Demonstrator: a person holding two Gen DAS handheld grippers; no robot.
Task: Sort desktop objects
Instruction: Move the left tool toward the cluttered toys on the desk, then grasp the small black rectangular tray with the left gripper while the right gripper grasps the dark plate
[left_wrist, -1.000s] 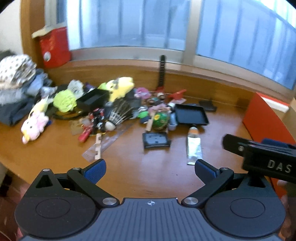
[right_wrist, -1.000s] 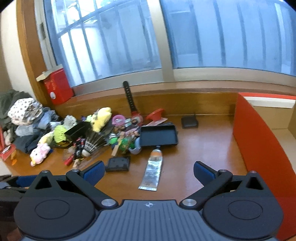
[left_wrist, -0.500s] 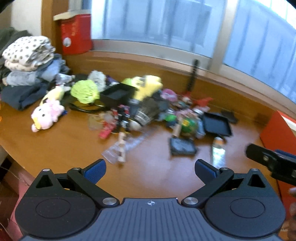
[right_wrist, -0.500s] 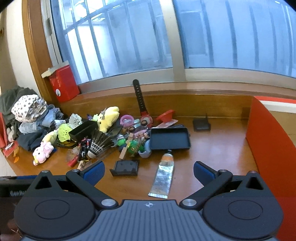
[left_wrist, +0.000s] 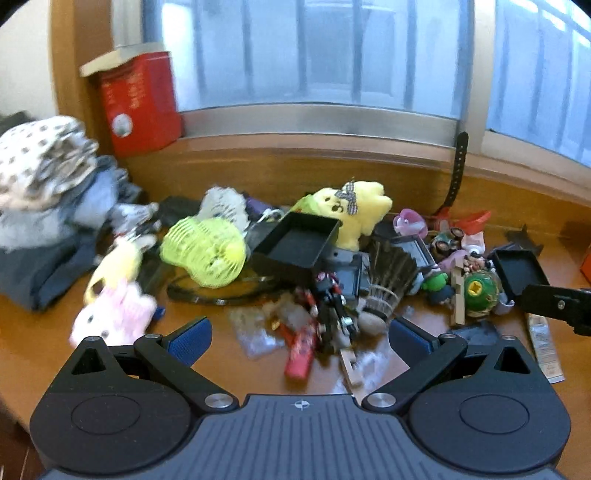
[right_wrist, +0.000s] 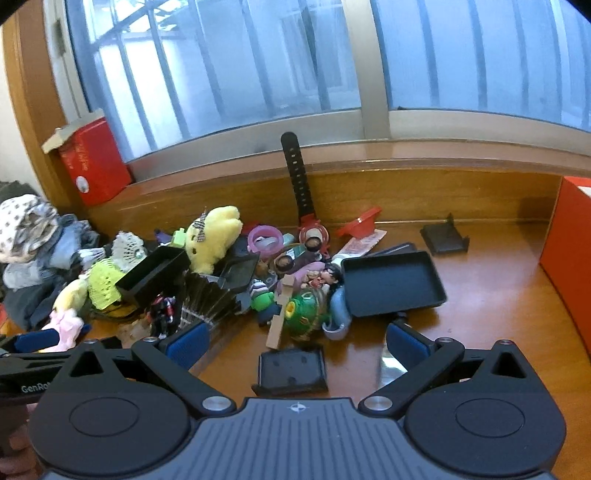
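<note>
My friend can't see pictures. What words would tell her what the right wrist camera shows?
An open, empty hand-held gripper hovers over a wooden desk above a small black tray. Beyond it lies a messy pile: a yellow plush toy, a green ball toy, a larger black tray and a black watch strap leaning under the window.

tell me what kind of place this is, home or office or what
Most likely a home, at a wooden desk set under a window. A yellow plush toy sits in a jumble of small toys, and folded clothes are stacked at the left.
</note>
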